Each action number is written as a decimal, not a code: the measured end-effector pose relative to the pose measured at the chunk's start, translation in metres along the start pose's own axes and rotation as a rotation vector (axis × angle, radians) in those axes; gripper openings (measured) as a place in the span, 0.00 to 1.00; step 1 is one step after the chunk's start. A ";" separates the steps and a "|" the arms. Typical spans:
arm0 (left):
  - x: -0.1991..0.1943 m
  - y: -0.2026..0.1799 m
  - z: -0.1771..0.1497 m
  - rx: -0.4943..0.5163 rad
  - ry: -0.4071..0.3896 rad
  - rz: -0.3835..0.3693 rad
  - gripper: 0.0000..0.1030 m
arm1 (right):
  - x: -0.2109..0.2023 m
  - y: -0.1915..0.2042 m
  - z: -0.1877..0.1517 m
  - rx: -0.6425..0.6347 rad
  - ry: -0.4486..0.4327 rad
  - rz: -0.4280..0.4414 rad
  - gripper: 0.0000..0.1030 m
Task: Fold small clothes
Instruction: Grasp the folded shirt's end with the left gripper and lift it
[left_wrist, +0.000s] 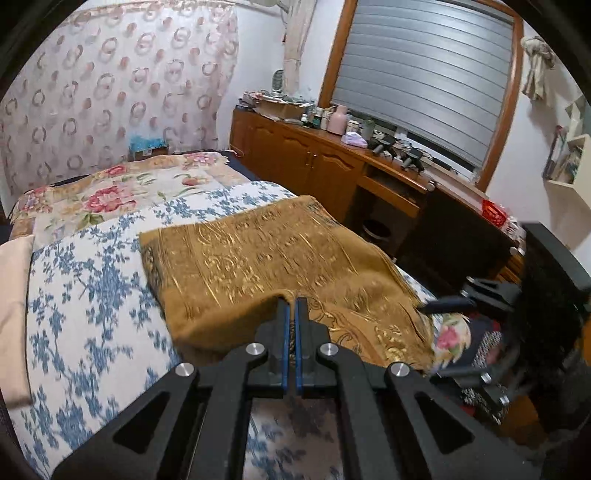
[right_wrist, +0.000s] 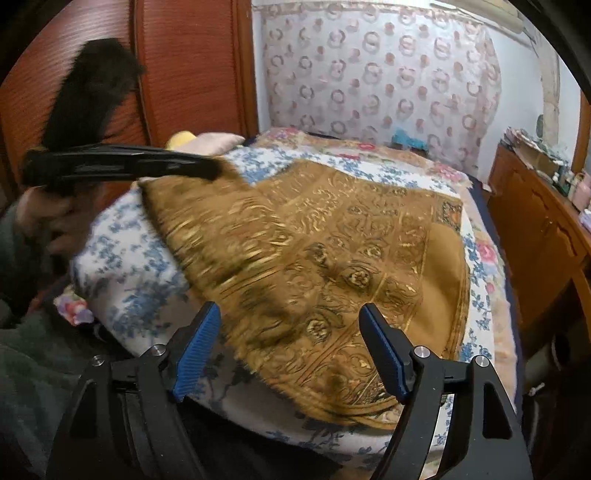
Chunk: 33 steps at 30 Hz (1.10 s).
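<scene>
Left gripper (left_wrist: 291, 301) pinching the near edge of the brown cloth (left_wrist: 258, 254); right gripper (right_wrist: 290, 314) spread, empty. Best carried straight across, edge aligned, kept taut over the bed (left_wrist: 92, 277).

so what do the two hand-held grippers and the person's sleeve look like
Both are matte black plastic with angular linkage arms and round silver pivot bolts. The left hand-held gripper and right hand-held gripper carry ribbed blue pads on their fingers. The sleeve is dark green and fleecy.
</scene>
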<state>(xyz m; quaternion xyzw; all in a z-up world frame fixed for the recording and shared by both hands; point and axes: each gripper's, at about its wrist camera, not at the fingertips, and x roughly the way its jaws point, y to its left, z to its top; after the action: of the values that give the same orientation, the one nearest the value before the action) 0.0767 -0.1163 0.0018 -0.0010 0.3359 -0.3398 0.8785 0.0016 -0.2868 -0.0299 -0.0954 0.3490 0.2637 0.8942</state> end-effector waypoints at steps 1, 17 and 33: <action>0.005 0.004 0.003 -0.009 -0.001 0.006 0.00 | -0.001 0.000 0.001 -0.002 -0.002 -0.004 0.77; 0.014 0.045 0.016 -0.054 -0.042 0.079 0.00 | 0.034 -0.052 0.010 -0.027 0.030 -0.077 0.06; 0.038 0.116 0.044 -0.145 0.031 0.104 0.36 | 0.100 -0.104 0.120 -0.070 0.007 -0.061 0.05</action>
<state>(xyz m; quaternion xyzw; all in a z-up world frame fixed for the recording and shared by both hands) 0.1928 -0.0602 -0.0133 -0.0421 0.3727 -0.2684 0.8873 0.1882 -0.2916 -0.0099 -0.1383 0.3396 0.2479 0.8967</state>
